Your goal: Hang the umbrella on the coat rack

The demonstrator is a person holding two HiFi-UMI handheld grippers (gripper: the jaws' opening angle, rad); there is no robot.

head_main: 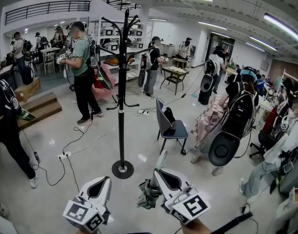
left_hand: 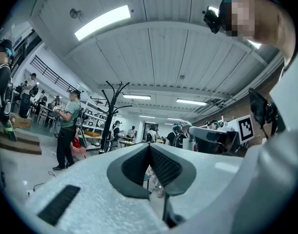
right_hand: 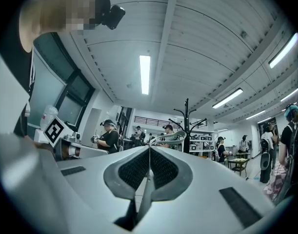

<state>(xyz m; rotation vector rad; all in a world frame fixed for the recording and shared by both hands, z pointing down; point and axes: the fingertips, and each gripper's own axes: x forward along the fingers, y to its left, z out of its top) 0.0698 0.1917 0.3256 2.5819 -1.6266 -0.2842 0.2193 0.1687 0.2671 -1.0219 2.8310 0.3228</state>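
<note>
The right gripper's jaws are clamping a folded dark-fabric umbrella below its pale hooked handle. The left gripper's jaws are pressing together, empty.

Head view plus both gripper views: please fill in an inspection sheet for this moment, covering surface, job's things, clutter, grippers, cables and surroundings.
Surface: glossy floor; no table seen.
Job's things: folded umbrella, not yet hung; coat rack upright straight ahead.
Clutter: chair right of the rack, a dark item on its seat.
Grippers: left gripper jaws together, empty; right gripper jaws shut on the umbrella.
Cables: cable and power strip on the floor, left of the rack.
Surroundings: people standing around.
</note>
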